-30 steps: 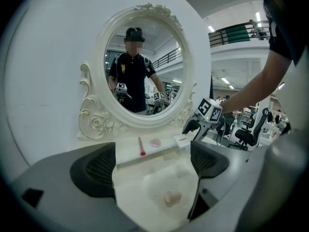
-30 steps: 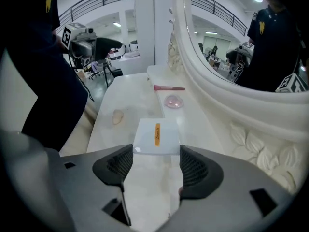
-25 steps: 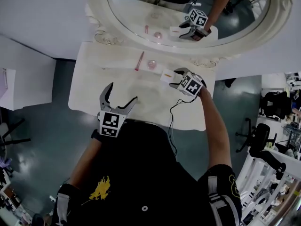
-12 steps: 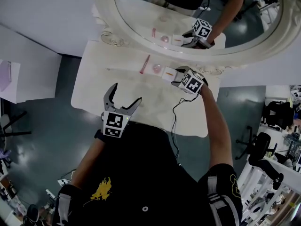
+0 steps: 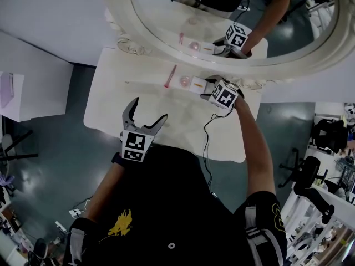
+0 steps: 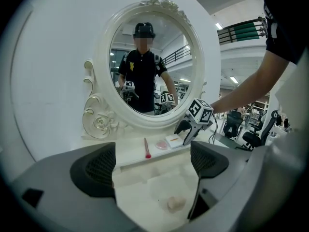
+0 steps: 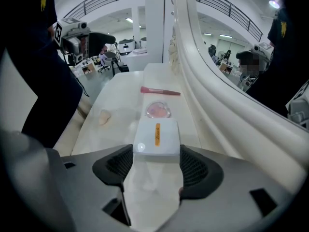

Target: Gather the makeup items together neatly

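Right claw (image 7: 155, 152): half open, clamped on white box (image 7: 157, 135), on table (image 7: 118, 100) by the mirror | Left claw (image 6: 153, 161): wide open, empty | Method: slide box flat, set it just beside pink dish (image 7: 158, 110), edges square.

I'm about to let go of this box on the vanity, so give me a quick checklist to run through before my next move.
1. Right hand-held gripper grips the white box: ok, pads on both its sides.
2. Box next to the round pink compact: ok, close; whether they touch, cannot tell.
3. Box resting on the vanity top: cannot tell.
4. Pink brush with the group: ok, just beyond the compact.
5. Beige sponge gathered: not ok, it lies apart, toward the person's side.
6. Left hand-held gripper free: ok, open and empty.
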The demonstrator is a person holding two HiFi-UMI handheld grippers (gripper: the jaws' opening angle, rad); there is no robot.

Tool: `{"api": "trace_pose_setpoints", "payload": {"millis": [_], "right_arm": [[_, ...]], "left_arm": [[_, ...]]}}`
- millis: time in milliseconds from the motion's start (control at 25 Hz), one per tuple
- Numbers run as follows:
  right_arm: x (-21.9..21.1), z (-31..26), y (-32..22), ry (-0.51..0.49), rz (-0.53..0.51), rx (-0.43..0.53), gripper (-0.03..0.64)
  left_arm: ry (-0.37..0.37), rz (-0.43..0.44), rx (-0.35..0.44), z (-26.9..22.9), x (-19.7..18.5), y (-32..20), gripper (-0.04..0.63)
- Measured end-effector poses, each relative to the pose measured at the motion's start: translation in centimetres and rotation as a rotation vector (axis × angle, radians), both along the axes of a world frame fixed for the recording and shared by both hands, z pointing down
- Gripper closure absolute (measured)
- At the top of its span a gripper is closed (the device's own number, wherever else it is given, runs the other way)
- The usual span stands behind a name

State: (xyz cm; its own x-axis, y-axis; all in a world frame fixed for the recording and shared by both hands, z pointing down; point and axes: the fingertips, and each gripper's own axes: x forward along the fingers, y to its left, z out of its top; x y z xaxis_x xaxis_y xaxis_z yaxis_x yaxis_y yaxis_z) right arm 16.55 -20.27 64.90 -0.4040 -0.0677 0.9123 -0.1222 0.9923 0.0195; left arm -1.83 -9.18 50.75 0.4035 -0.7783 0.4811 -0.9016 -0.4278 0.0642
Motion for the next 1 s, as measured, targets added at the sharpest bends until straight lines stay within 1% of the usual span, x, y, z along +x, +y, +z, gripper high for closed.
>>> {"api": "trace_pose_setpoints", "payload": {"millis": [760, 880, 1000], "right_arm": [[-0.91, 0.87, -0.59, 0.035, -0.034, -0.029, 0.298], [-0.76, 0.7, -0.64, 0.035, -0.019, -0.019, 0.296], [-0.46, 0.48, -0.74, 0.04, 0.02, 0.011, 0.275]], "left_arm": [[0.0, 0.003, -0.013, 0.49, -0.53, -0.15, 0.103], [0.008, 0.006, -0.011, 0.38, -0.36, -0.14, 0.103], [0.022, 0.004, -0.013, 0.31, -0.37, 0.02, 0.103]]}}
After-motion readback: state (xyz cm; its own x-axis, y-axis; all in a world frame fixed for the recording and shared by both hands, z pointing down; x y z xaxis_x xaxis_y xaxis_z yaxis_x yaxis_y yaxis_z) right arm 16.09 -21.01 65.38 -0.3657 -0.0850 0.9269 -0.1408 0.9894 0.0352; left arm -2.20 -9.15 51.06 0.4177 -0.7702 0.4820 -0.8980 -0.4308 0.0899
